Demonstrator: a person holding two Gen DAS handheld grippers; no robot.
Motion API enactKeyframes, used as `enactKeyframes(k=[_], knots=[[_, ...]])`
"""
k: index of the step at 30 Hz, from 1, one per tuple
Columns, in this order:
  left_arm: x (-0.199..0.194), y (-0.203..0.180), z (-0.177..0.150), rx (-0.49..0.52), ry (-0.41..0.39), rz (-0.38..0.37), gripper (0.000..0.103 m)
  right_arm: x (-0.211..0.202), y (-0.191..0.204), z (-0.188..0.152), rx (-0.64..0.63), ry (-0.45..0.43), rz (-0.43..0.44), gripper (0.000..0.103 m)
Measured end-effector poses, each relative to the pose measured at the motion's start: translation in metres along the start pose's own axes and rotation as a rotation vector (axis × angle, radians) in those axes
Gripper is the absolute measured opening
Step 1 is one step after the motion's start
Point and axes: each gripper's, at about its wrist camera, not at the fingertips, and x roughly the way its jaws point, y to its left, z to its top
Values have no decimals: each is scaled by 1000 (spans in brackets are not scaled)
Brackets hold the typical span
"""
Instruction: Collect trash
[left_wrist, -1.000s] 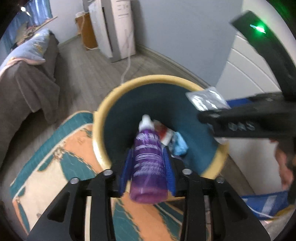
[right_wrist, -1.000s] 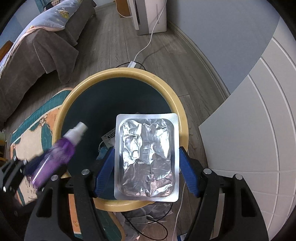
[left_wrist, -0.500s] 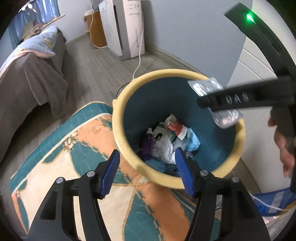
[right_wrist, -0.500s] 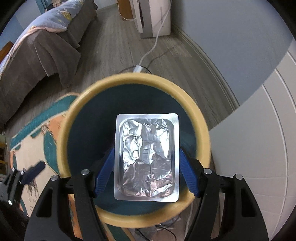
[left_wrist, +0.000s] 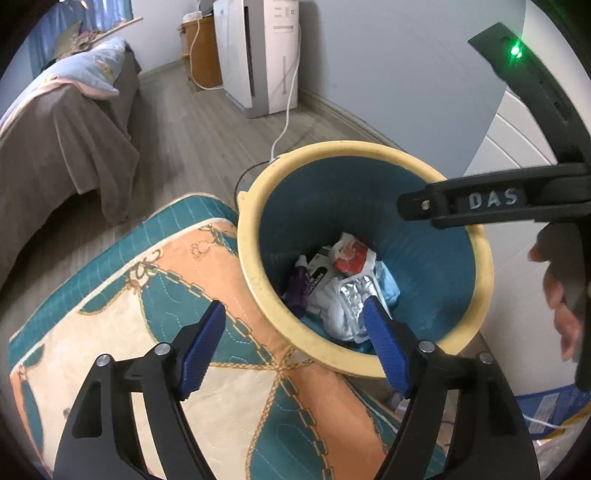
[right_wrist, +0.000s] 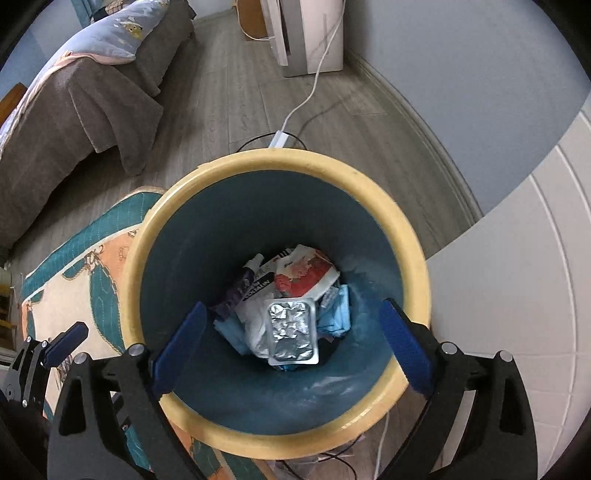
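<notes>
Both grippers, left (left_wrist: 295, 347) and right (right_wrist: 291, 347), spread wide over the bin (right_wrist: 413, 258), gripping nothing. Foil pack (right_wrist: 293, 331) and purple bottle (left_wrist: 298, 291) down among the trash.

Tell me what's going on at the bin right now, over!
Left gripper open, empty. Right gripper open, empty, above the bin. Foil tray and purple bottle lie inside on the trash. Nothing in the way.
</notes>
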Motion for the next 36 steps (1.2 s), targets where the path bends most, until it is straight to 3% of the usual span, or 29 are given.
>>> enactKeyframes(k=[4,8,11,14,20,24,28,32,36], knots=[[-24,-3,1,21,-16,15,77,-25,-1,-1,5,-42,11,93],[-72,0,1,18,-49,41,94,-62,2,-17,-24,-97,22,97],[-107,2,0,11,-71,64,97,-93,-6,-37,19,-127,14,97],[-142,5,-5,-41,-97,93,98,-119,-14,-63,59,-165,21,97],[-198,5,-15,-204,-196,65,98,-169,-30,-101,104,-290,-7,97],[-204,-1,-16,-229,-209,61,98,-189,-35,-112,128,-358,-51,97],[-191,-6,-16,-198,-174,117,98,-188,-32,-116,107,-309,1,97],[-199,-8,-21,-148,-248,122,98,-188,-26,-114,108,-308,-92,97],[-204,-5,-21,-146,-260,102,98,-192,-28,-116,134,-322,-69,97]])
